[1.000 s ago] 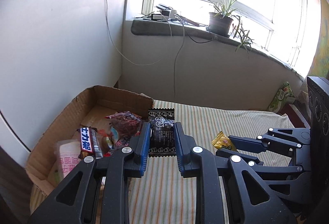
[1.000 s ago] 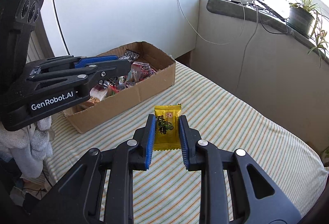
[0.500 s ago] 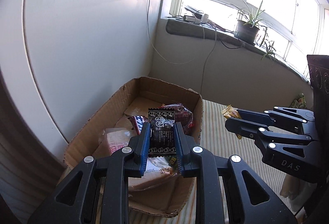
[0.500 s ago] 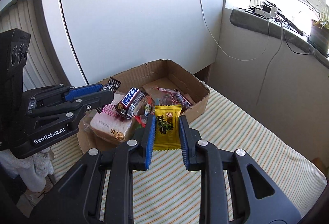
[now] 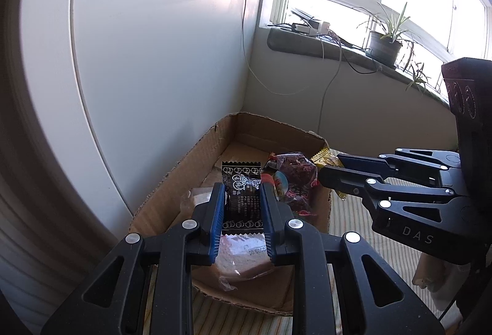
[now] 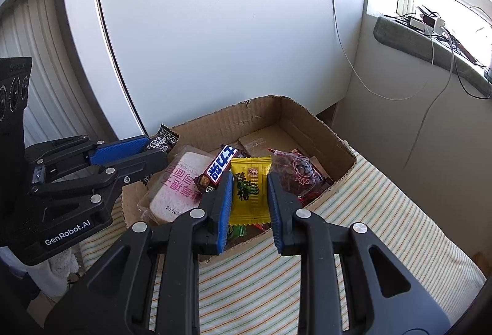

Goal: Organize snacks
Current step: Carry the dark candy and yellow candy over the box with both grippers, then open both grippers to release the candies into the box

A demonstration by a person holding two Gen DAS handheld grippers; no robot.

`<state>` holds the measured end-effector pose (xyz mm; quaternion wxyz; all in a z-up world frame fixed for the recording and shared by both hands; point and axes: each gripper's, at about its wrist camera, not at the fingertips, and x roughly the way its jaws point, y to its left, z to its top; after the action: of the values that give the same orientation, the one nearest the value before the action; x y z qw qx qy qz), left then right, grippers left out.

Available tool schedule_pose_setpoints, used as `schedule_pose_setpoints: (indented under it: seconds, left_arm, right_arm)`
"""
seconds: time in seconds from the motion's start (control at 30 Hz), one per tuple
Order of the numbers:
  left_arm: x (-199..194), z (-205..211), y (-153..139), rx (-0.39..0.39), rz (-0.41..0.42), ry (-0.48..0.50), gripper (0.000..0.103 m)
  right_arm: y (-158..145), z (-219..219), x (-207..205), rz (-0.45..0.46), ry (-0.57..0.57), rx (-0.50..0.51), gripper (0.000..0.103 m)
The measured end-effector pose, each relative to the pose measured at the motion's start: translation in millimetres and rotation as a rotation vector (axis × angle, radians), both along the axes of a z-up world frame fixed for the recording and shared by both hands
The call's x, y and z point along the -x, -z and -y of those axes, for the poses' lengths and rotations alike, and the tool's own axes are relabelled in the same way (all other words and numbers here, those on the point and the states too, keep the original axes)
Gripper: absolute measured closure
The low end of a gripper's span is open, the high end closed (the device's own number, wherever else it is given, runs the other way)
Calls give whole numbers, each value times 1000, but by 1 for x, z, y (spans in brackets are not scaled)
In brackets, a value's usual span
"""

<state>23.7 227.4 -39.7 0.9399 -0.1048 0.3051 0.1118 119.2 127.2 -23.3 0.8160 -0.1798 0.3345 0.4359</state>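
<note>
My left gripper (image 5: 242, 199) is shut on a black snack packet (image 5: 241, 196) and holds it above the open cardboard box (image 5: 187, 169). My right gripper (image 6: 249, 189) is shut on a yellow snack packet (image 6: 249, 190) and holds it over the box's near side (image 6: 335, 184). In the right wrist view the left gripper (image 6: 156, 150) comes in from the left with the black packet (image 6: 163, 139) at its tips. In the left wrist view the right gripper (image 5: 327, 169) comes in from the right with the yellow packet (image 5: 323, 155).
The box holds a Snickers bar (image 6: 220, 166), a wrapped bread slice (image 6: 178, 190) and a dark red packet (image 6: 295, 172). It sits on a striped cloth (image 6: 369, 212) against a white panel (image 6: 215, 27). A windowsill with a potted plant (image 5: 384, 43) and cables lies behind.
Both grippers have moved left from over the striped cloth to above the box, each still holding its packet.
</note>
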Motion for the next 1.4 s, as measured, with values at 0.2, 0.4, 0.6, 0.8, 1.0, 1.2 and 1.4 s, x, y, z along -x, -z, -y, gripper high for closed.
schedule_pose_setpoints:
  seconds: [0.2,0.4,0.6,0.8,1.0,1.2,1.4]
  left_arm:
    - [0,0,0,-4,-2,-1,82]
    - [-1,0,-1,-5,-2,0,82]
    - [-2,-2,-1,-8,-8,-11,81]
    - [-3,-2,0,-10,-12,-17,81]
    - [-3,-2,-1,-19,-13,-20,81]
    - [-2,-4,-2,-26,-10,-37,65]
    - [-1,-6,-3,-35,-4,-53,48]
  right_arm:
    - [3,-2,-8,-10,-1,5,80]
    - [5,-4,-10,-18,-6,10,80]
    - [6,-6,-11,-14,-5,18,79]
    - [7,-7,-11,-12,2,18,79]
    - [8,-6,-14,-14,11,20,78]
    - [8,-4,-16,-10,23,20,60]
    - [2,0,-14,27,43,16,40]
